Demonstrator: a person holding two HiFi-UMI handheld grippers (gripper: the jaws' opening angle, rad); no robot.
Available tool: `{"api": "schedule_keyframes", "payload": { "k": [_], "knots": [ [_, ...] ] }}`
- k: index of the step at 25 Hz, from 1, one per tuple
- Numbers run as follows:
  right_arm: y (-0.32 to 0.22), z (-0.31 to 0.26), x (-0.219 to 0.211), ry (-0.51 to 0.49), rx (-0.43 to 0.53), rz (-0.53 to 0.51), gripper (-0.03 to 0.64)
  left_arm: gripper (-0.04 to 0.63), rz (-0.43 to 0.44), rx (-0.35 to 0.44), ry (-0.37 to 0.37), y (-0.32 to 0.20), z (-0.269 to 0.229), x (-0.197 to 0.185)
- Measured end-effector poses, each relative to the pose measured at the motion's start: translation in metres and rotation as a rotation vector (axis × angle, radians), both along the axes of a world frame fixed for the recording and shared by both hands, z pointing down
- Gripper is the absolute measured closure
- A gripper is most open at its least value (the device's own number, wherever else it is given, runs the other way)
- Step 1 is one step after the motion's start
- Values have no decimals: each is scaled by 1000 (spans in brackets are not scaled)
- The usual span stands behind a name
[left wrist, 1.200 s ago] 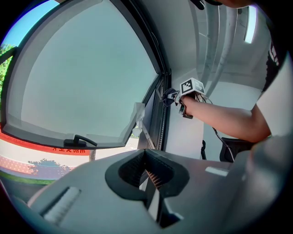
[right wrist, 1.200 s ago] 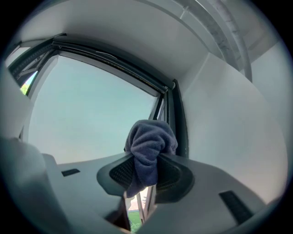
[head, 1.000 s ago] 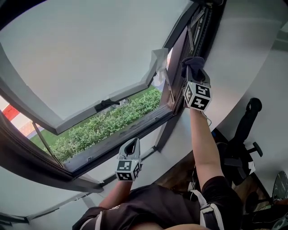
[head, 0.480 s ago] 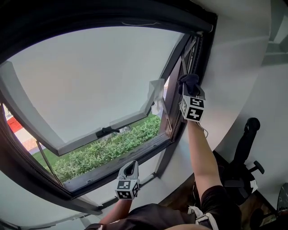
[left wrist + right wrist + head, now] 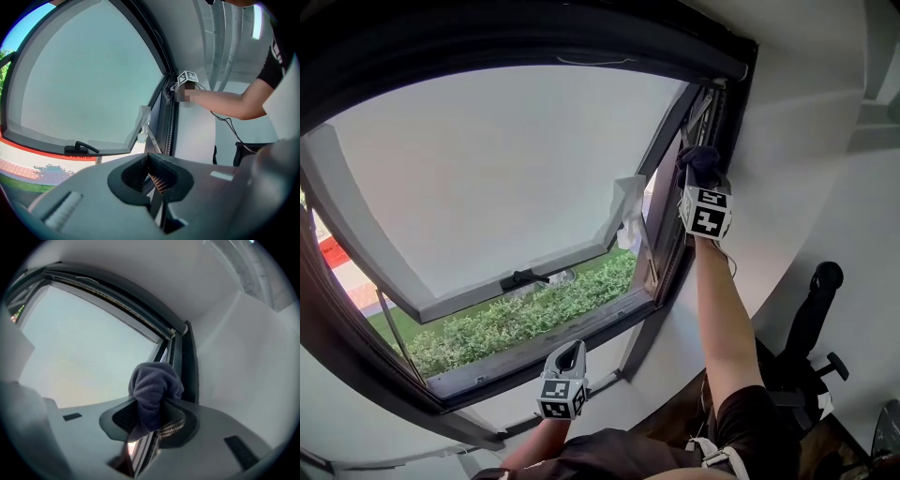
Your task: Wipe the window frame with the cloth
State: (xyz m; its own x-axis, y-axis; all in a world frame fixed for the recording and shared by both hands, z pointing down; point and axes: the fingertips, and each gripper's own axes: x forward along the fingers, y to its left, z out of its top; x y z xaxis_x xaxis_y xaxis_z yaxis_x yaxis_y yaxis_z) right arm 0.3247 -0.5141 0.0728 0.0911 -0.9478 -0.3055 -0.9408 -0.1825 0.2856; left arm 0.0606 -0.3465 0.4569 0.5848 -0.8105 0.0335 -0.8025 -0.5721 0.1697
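— Where was the left gripper (image 5: 570, 353)?
— Low and idle, with its jaws together on nothing.
— And the right gripper (image 5: 701, 178)?
— Its jaws pinched the dark cloth (image 5: 154, 389). The cloth bulged past the fingertips and seemed to touch the window frame (image 5: 189, 363), high on its right post.
— How far was the task?
— I judged the wiping under way; nothing showed which parts were already clean.

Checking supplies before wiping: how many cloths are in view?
1: the dark purple fleece cloth clamped in the right gripper, high on the dark window frame.
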Motion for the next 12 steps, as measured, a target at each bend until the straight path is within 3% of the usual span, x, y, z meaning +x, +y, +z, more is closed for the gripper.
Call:
{"api": "schedule_keyframes", "payload": {
  "k": [12],
  "knots": [
    [-5,6,9,-63,-21,40,519,586,7,-1,-21,3,-2,4]
  ]
}}
